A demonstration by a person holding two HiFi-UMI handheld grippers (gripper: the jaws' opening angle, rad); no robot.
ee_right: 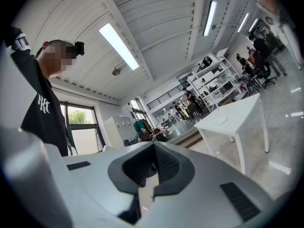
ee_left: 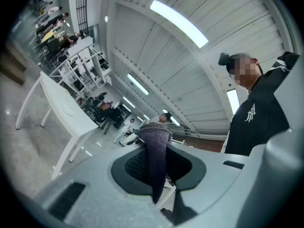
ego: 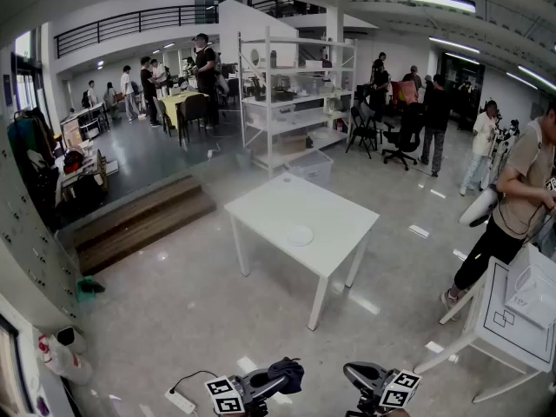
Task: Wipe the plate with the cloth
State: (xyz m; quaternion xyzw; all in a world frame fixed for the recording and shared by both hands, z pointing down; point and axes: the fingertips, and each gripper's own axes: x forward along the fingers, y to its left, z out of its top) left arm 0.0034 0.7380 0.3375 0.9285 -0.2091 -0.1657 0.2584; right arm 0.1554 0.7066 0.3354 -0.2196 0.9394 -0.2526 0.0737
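The dark cloth, a soft knitted wad, sits pinched in your left gripper. Its bunched top stands proud of the jaws and a tail trails down between them. It looks light and limp, likely to fold and drag rather than push, so a hold close to the bunched end, as you have it, should give the firmest wiping edge.

The plate, white and shallow, lies alone on the white table, toward the near right part of the top and well apart from you across open floor. By its look it is hard, smooth and breakable, and light enough to skate on the tabletop under a sideways wipe. Its rim is the place to steady it.

Your right gripper is drawn closed with nothing between its jaws, so it would have to part them before it could hold that rim. Both grippers sit low and close to your body at the bottom of the head view, side by side. They are tilted upward, so each gripper view takes in ceiling lights and your own torso. Wiping has not begun.

Behind the table stands a white shelf rack with people around it. At right, a person bends over a second white table.
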